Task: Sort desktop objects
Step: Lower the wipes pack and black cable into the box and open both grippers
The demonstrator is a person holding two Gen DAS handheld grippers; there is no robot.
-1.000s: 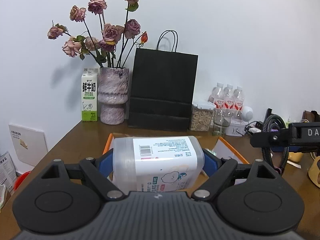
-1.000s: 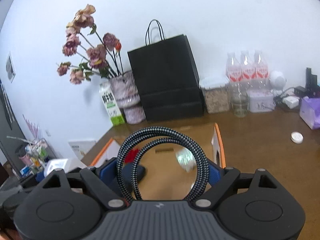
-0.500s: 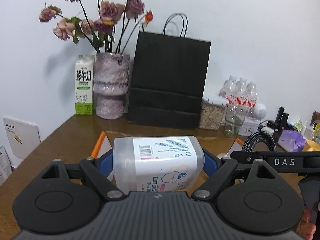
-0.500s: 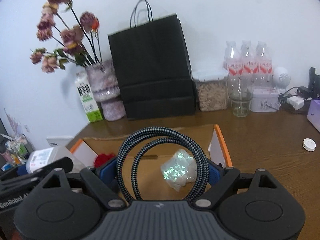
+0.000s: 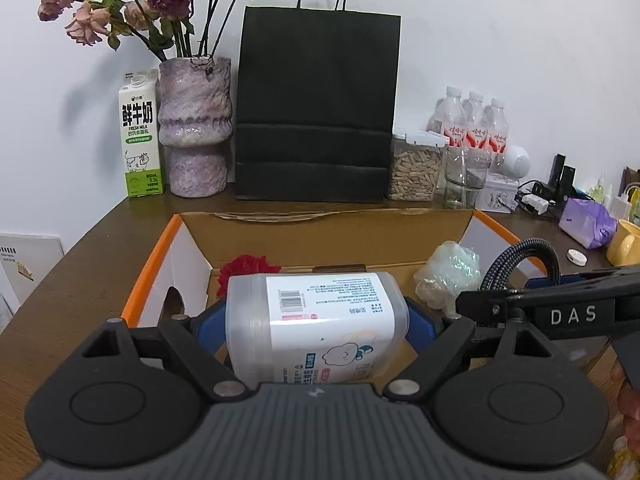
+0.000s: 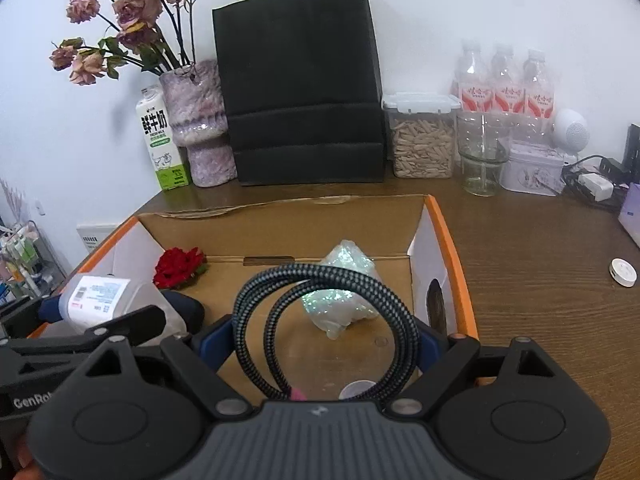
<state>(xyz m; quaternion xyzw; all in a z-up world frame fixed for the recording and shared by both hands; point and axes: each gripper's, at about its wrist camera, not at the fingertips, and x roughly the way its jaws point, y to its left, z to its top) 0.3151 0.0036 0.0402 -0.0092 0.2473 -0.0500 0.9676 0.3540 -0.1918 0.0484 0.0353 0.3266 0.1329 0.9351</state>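
My left gripper [image 5: 316,320] is shut on a clear plastic tub with a white label [image 5: 316,320], held sideways above the near left part of an open cardboard box [image 5: 320,232] with orange-edged flaps. My right gripper [image 6: 326,332] is shut on a coiled grey braided cable [image 6: 320,320], held above the box's near right part. Each gripper shows at the edge of the other's view, with the tub [image 6: 104,300] at the left and the cable [image 5: 516,264] at the right. Inside the box lie a red flower [image 6: 180,266] and a crumpled iridescent wrapper [image 6: 344,296].
Along the wall stand a milk carton [image 5: 140,140], a vase of dried roses [image 5: 196,124], a black paper bag [image 5: 316,108], a jar of seeds [image 5: 414,168], a glass [image 5: 464,178] and water bottles [image 5: 474,124]. A white cap [image 6: 623,272] lies on the desk at the right.
Both grippers have moved forward and down over the box with their loads. The box interior, the red flower and the wrapper now show fully.
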